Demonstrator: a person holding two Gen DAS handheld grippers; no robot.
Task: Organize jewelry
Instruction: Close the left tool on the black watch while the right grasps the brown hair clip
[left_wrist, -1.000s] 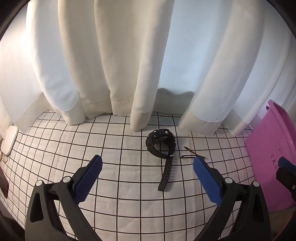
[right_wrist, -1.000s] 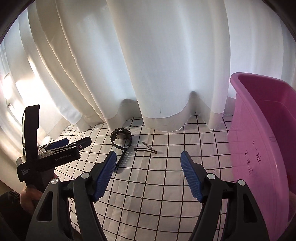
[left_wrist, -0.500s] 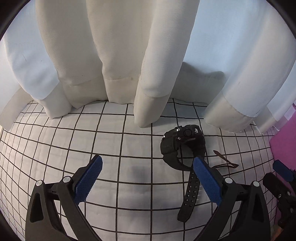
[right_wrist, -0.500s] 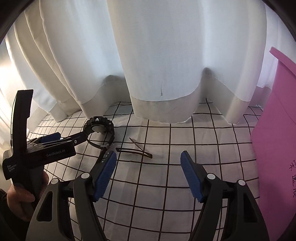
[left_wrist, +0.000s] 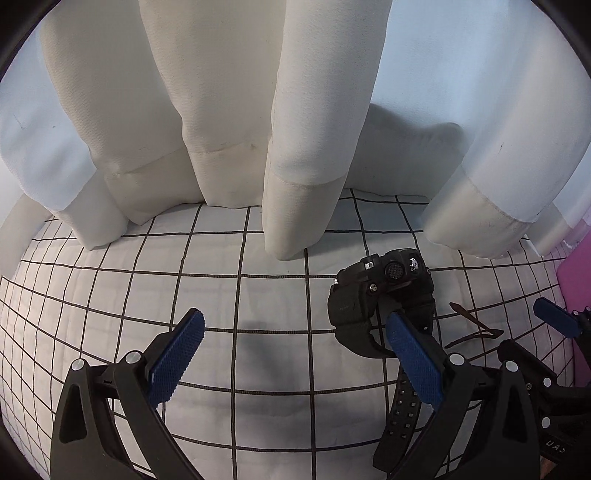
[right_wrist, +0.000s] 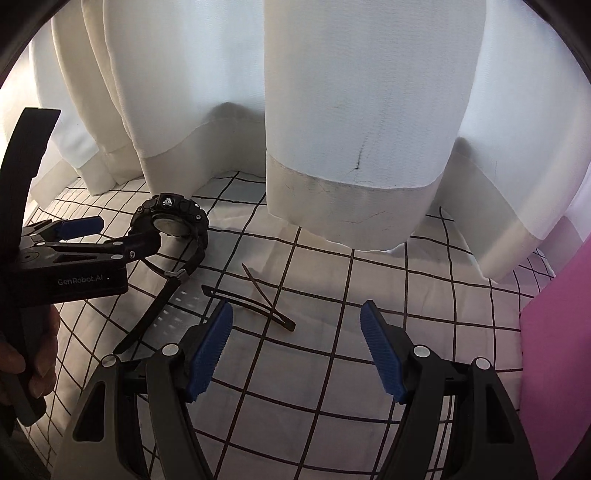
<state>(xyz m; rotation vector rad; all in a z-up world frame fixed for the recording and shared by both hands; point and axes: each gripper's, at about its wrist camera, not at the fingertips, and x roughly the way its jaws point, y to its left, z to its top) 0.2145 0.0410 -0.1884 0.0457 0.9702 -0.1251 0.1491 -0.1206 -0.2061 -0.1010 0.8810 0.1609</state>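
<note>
A black chunky wristwatch (left_wrist: 380, 295) lies on the white grid cloth (left_wrist: 236, 288); it also shows in the right wrist view (right_wrist: 171, 225). My left gripper (left_wrist: 295, 354) is open, its right finger overlapping the watch strap, the watch to the right of the gap. A thin dark hair clip (right_wrist: 255, 302) lies just right of the watch, also in the left wrist view (left_wrist: 472, 325). My right gripper (right_wrist: 299, 347) is open and empty, just in front of the clip. The left gripper shows in the right wrist view (right_wrist: 110, 236), one finger by the watch face.
White curtains (right_wrist: 354, 129) hang along the back and rest on the cloth. A pink plastic bin (right_wrist: 557, 354) stands at the right edge, also seen in the left wrist view (left_wrist: 576, 273).
Both grippers have moved forward and down toward the cloth. The left one has closed in on the watch, the right one on the hair clip. Both stayed open.
</note>
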